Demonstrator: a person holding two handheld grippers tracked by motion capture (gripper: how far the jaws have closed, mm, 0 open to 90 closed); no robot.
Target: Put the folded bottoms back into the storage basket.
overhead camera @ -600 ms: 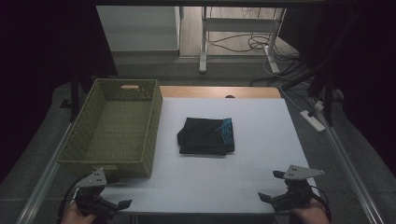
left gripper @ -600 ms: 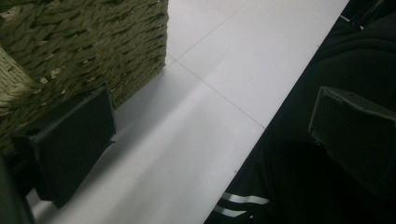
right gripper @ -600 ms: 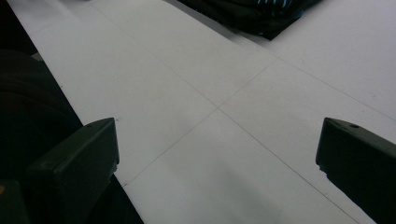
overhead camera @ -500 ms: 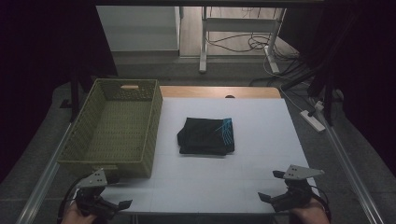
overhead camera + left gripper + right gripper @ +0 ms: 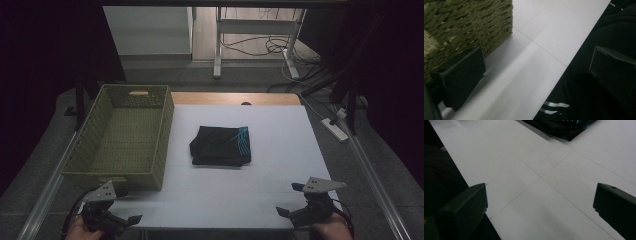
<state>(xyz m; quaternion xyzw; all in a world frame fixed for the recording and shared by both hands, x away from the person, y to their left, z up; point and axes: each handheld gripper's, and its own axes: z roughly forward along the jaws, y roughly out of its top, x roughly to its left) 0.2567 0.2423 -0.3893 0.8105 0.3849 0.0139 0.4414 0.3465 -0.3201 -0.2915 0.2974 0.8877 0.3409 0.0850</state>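
Note:
A folded black garment [image 5: 221,146] with a light blue print lies in the middle of the white table [image 5: 280,130]. Its edge shows at the top of the right gripper view as the garment [image 5: 564,128]. A green woven basket [image 5: 125,137] stands on the table's left side, and its wall [image 5: 466,25] rises close in front of my left gripper. My left gripper [image 5: 121,212] rests at the near left corner, open and holding nothing. At the near right edge my right gripper [image 5: 290,200] is open too, its jaws wide apart over bare table.
Beyond the table's far wooden edge [image 5: 235,98] are desk legs and loose cables [image 5: 260,47] on the floor. A white power strip [image 5: 336,129] lies off the right side. Dark trousers with white stripes [image 5: 556,107] show below the near table edge.

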